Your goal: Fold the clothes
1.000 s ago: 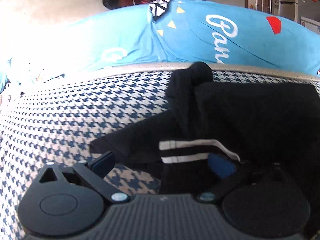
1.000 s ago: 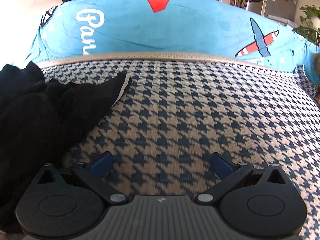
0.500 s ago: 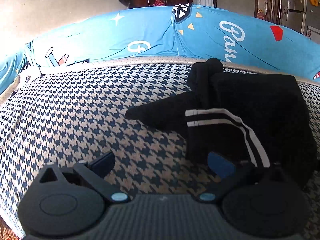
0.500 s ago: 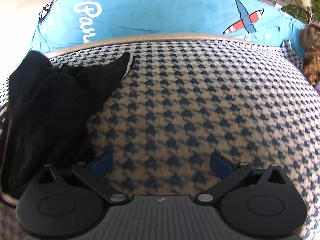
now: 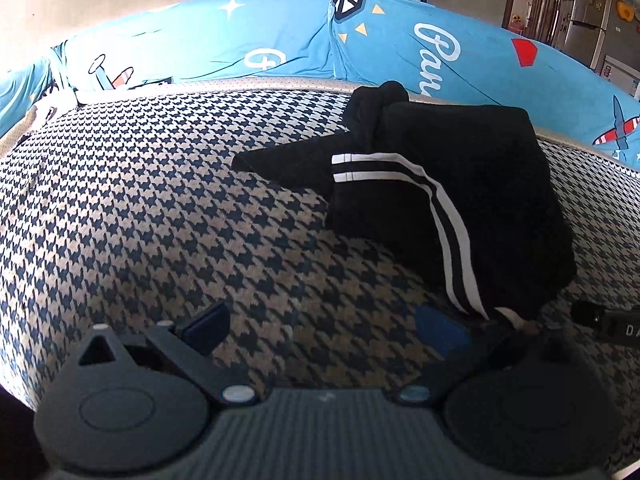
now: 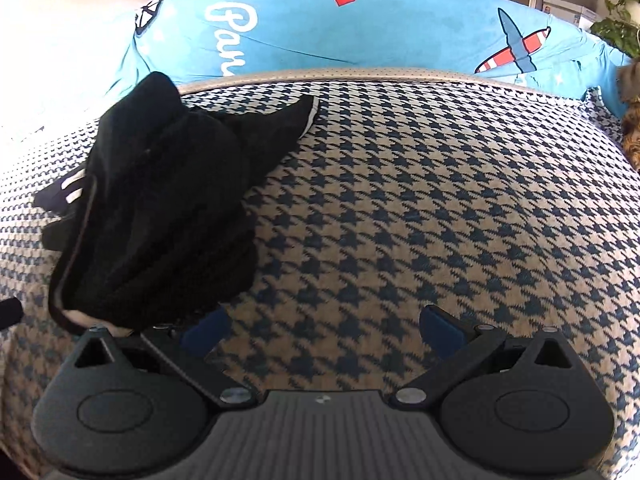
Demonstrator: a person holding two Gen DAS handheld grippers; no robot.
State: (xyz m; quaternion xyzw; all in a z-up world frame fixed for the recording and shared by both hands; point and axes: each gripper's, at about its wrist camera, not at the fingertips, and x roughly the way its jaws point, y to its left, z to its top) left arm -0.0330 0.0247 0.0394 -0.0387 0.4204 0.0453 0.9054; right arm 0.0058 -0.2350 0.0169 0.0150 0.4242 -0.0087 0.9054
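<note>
Black, white-striped garment (image 5: 460,200) lies bunched on the houndstooth sofa seat (image 5: 160,220), so I hold my left hand-held gripper (image 5: 324,326) and right hand-held gripper (image 6: 322,330) wide open, empty, near its front edge to pick corners.

We see one black garment (image 5: 460,184) with twin white stripes (image 5: 440,208), bunched into a rough folded heap on the houndstooth cushion (image 5: 160,220). It lies toward the cushion's back edge, a pointed flap reaching left. In the right wrist view the heap (image 6: 160,208) lies at the cushion's left.
</note>
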